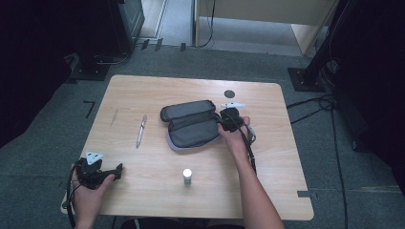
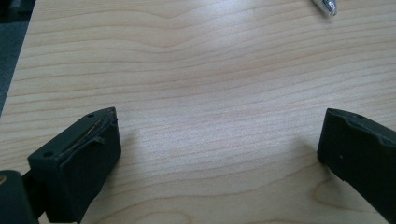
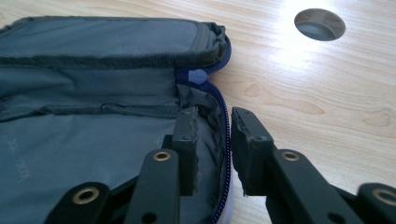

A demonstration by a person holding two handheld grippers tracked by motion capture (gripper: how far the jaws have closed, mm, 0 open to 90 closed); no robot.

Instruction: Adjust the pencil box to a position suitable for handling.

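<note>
A dark grey pencil case [image 1: 191, 126] lies unzipped in the middle of the wooden table [image 1: 267, 157], its lid folded back. My right gripper [image 1: 223, 121] is at the case's right end. In the right gripper view the jaws straddle the blue zipper rim [image 3: 225, 135] of the case [image 3: 93, 93]. One pad is inside and the other outside, a narrow gap apart, and the right gripper [image 3: 215, 116] is not visibly squeezing the fabric. My left gripper [image 1: 117, 169] rests near the table's front left corner. In its own view the left gripper [image 2: 219, 126] stands wide open over bare wood.
A silver pen [image 1: 141, 130] lies left of the case, and its tip [image 2: 325, 5] shows in the left gripper view. A small white-capped tube [image 1: 187, 176] stands near the front centre. A thin stick [image 1: 114, 117] lies farther left. A round cable hole [image 1: 229, 94] sits behind the case.
</note>
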